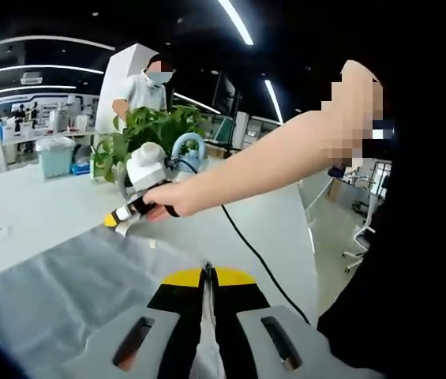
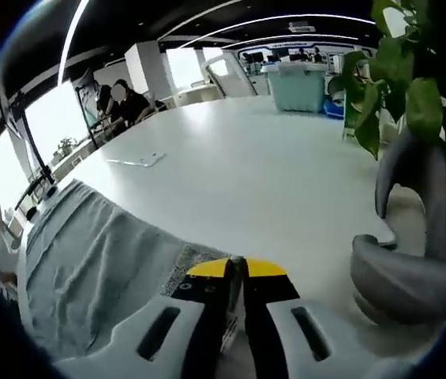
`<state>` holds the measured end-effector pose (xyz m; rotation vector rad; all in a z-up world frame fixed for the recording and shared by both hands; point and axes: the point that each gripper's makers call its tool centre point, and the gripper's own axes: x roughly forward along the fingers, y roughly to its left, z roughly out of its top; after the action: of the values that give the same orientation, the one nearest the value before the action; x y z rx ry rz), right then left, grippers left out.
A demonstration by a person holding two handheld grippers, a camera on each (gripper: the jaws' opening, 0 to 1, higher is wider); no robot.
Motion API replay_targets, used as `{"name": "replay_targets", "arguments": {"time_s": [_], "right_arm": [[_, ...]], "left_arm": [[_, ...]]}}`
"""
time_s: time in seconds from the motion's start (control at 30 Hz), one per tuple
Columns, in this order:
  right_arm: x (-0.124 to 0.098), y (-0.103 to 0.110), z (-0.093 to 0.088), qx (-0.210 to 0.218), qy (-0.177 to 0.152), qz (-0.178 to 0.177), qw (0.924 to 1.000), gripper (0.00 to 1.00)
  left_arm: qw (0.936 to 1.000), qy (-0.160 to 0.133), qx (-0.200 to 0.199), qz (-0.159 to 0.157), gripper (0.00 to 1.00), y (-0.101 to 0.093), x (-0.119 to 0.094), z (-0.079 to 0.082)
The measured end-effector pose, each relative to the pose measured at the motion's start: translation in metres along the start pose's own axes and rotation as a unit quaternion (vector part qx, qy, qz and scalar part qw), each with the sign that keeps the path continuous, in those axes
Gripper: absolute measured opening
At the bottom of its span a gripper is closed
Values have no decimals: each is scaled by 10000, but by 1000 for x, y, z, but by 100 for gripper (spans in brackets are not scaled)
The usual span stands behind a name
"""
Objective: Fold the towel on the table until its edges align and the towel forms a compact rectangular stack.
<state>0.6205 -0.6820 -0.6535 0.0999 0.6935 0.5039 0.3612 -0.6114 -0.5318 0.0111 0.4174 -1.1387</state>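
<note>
The towel (image 1: 73,292) lies flat on the table (image 2: 270,181). The left gripper (image 1: 208,284) pinches one towel edge between pressed jaws; the right gripper (image 2: 236,272) pinches another corner likewise, apparently ready to carry both for a fold.

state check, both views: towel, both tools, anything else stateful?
towel: grey, spread on the white table, one corner raised at the left tool, not yet a compact stack
left tool: shut on towel
right tool: shut on towel edge; also seen in the left gripper view, held in a hand
potted plant: upright on the table
</note>
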Motion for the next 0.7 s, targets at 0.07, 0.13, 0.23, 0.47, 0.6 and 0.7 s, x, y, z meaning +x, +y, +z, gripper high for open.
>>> {"name": "replay_targets", "arguments": {"time_s": [0.07,0.13,0.23,0.47,0.6,0.7], "right_arm": [[0,-2,0,267,-103,12,9996,2],[-3,-2,1,310,-146,39,9994,1],[-10,2,8,555,-264,123,9980,1],[-28,9,24,671,-480,255,9963,1],[-36,11,31,856,-704,589,9921,1],[-43,9,23,739,-550,553,9942,1]], "left_arm": [[10000,-13,-41,35,4,1,-3,-1],[9999,-3,-120,-21,4,-1,-5,-4],[9992,77,-309,-240,3,-11,-8,-10],[9973,65,-504,-527,3,-26,-18,-15],[9926,-116,-989,-690,3,-31,-24,-8],[9926,-230,-942,-730,3,-34,-31,1]]}}
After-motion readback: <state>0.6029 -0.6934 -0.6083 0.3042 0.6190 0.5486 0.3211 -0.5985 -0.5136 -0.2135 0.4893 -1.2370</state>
